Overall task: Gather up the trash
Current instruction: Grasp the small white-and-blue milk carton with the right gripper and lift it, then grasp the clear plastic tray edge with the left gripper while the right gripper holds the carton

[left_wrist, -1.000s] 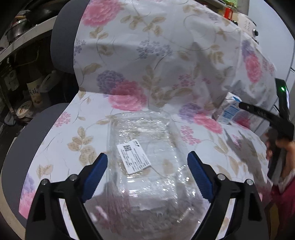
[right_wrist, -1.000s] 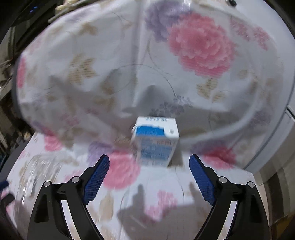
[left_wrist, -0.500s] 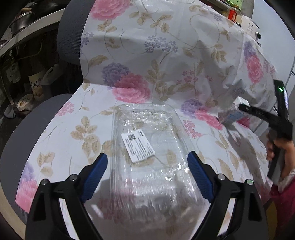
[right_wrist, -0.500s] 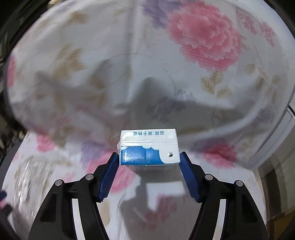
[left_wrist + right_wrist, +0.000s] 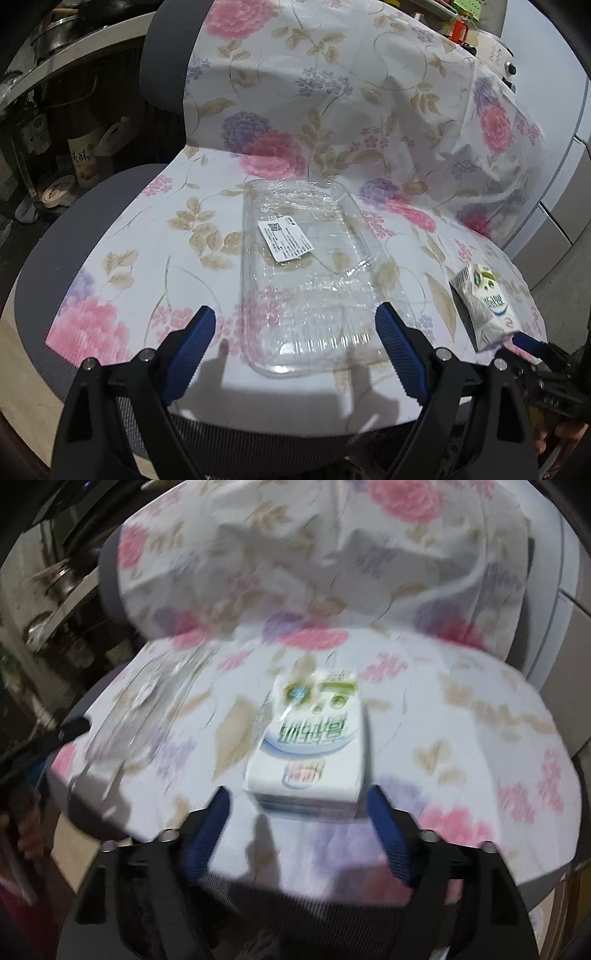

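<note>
Lying on the floral cloth (image 5: pixel 207 258) over the chair seat, we see a clear plastic tray (image 5: pixel 306 280) with white label, left tongs (image 5: pixel 295 343) apart before it. White milk carton (image 5: pixel 310 746) lies flat, right tongs (image 5: pixel 297 823) apart, not clamping.

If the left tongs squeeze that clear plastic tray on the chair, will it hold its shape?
Probably not: the clear plastic tray looks thin-walled and crinkled, so it may buckle. It seems empty, so likely very light. Its glossy surface could slip between the open left tongs.
</note>
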Motion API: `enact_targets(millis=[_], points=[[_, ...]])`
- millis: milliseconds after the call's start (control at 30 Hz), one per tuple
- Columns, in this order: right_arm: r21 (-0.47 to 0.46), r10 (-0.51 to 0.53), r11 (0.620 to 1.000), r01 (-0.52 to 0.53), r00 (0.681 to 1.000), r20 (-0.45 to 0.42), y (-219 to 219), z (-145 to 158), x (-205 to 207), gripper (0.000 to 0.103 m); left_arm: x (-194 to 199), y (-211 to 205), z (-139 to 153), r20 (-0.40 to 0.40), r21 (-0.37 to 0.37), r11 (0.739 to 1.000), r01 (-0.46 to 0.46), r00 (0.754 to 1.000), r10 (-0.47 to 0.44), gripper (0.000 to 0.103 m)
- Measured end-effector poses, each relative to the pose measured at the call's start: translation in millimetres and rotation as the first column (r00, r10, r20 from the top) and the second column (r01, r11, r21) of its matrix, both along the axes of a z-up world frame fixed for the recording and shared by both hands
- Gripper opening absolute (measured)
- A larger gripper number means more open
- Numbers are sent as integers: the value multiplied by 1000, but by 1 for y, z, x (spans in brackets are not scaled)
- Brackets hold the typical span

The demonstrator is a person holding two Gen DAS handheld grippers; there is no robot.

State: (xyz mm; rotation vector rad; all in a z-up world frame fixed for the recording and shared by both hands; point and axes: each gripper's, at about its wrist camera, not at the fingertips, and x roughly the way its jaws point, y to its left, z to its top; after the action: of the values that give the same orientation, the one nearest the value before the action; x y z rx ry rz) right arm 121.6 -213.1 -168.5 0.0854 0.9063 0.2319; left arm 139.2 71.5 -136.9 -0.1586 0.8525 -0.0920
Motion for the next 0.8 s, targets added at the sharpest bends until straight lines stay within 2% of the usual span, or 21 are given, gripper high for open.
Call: enact_targets(millis=[100, 200, 367, 533, 700, 800], points=[[-10, 0, 1000, 1, 999, 33, -2, 5, -9, 85, -4, -3, 1, 2, 2, 1000, 4, 1000, -4, 86], [-16, -5, 1000, 6, 999, 46, -5, 8, 0, 87, -4, -6, 1, -2, 7, 1000, 8, 1000, -8, 86], [7, -22, 1000, 22, 1000, 5, -3, 2, 31, 88, -4, -10, -3, -13, 27, 999, 19, 1000, -19, 86], [-21, -48, 999, 47, 996, -71, 7, -11, 59, 88, -1, -2, -7, -25, 32, 999, 3, 1000, -2, 86], [-59, -65, 996, 61, 995, -82, 14, -15, 67, 87, 1, 7, -11, -34, 25, 1000, -17, 999, 18, 86], [-74, -72, 995, 67, 995, -68, 14, -12, 61, 81, 2, 11, -12, -35, 21, 1000, -20, 999, 21, 86]])
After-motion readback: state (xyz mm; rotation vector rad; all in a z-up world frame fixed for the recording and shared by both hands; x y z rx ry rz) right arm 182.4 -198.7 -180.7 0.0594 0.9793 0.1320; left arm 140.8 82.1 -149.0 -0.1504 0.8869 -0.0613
